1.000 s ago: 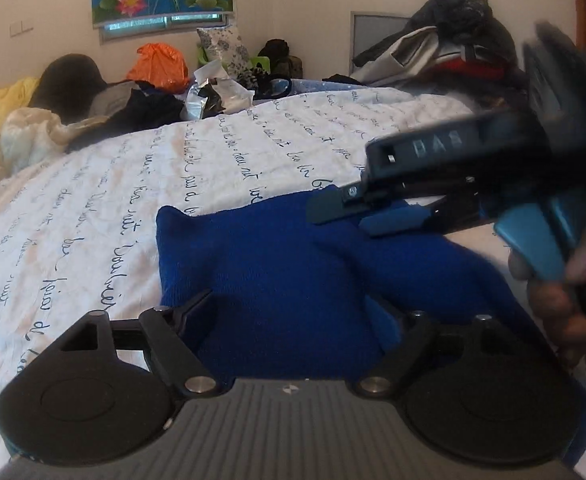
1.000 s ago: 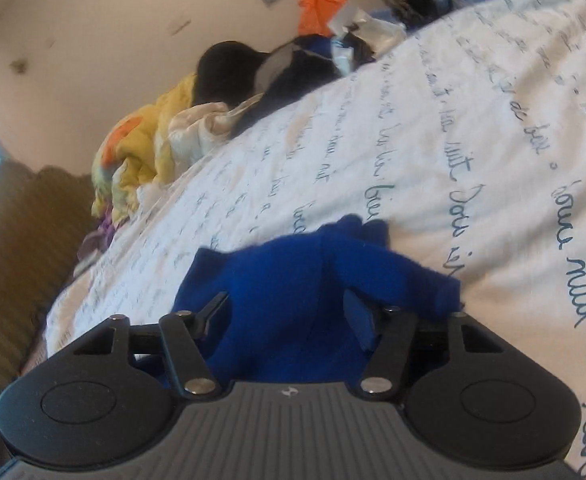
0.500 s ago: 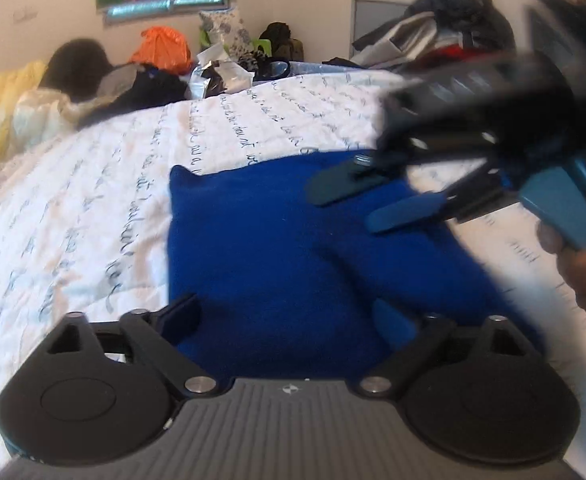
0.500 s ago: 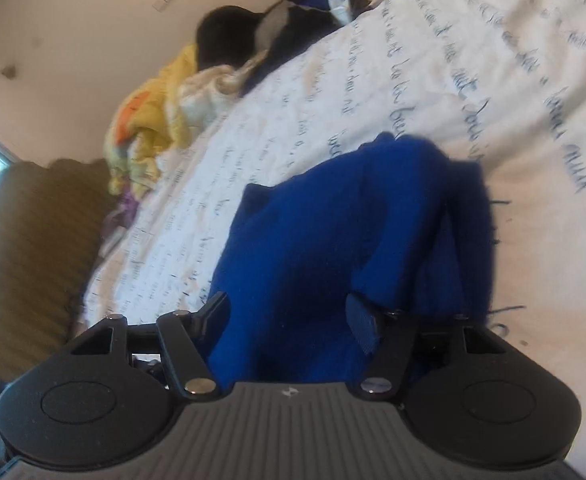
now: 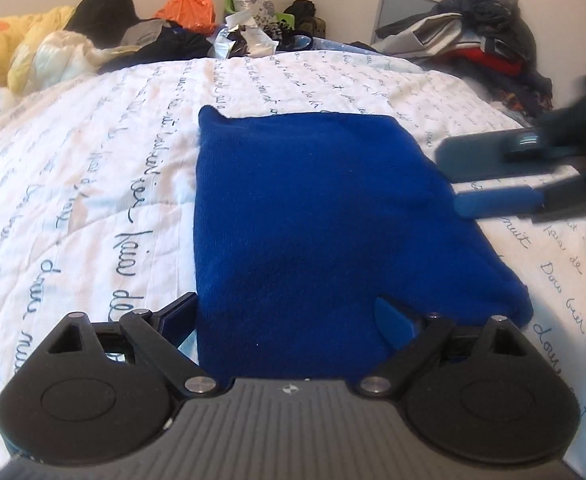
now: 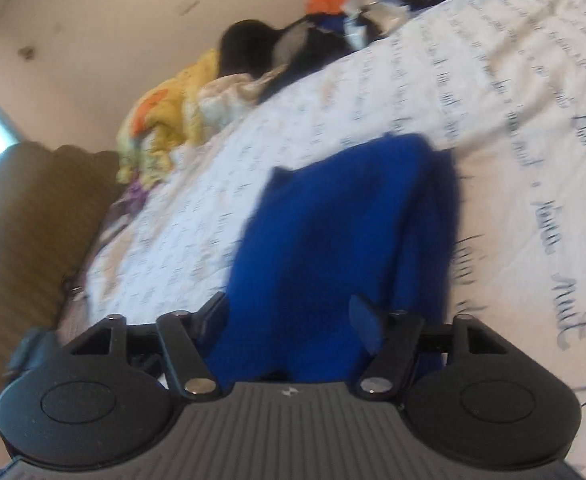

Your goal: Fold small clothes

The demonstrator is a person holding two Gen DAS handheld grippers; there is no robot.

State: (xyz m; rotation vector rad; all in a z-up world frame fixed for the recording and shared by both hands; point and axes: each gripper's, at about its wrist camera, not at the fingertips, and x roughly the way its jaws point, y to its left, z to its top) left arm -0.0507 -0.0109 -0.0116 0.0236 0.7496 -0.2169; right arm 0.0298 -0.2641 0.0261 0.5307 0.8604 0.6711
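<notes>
Left gripper (image 5: 289,316): jaws opening, spread wide, near edge of folded royal-blue fleece garment (image 5: 313,216) between them, unpinched. Right gripper (image 5: 489,178): jaws parted, empty, at garment's right edge. Garment flat on white script-printed quilted bedspread (image 5: 93,184).

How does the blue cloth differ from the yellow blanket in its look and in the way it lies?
The blue cloth lies flat and smooth in a neat rectangle; the yellow blanket is crumpled in a heap. The blue cloth is one plain colour; the yellow blanket has orange patches. The blue cloth is in the middle of the bed, close to the camera; the yellow blanket is at the far left edge. Both are soft fabric.
</notes>
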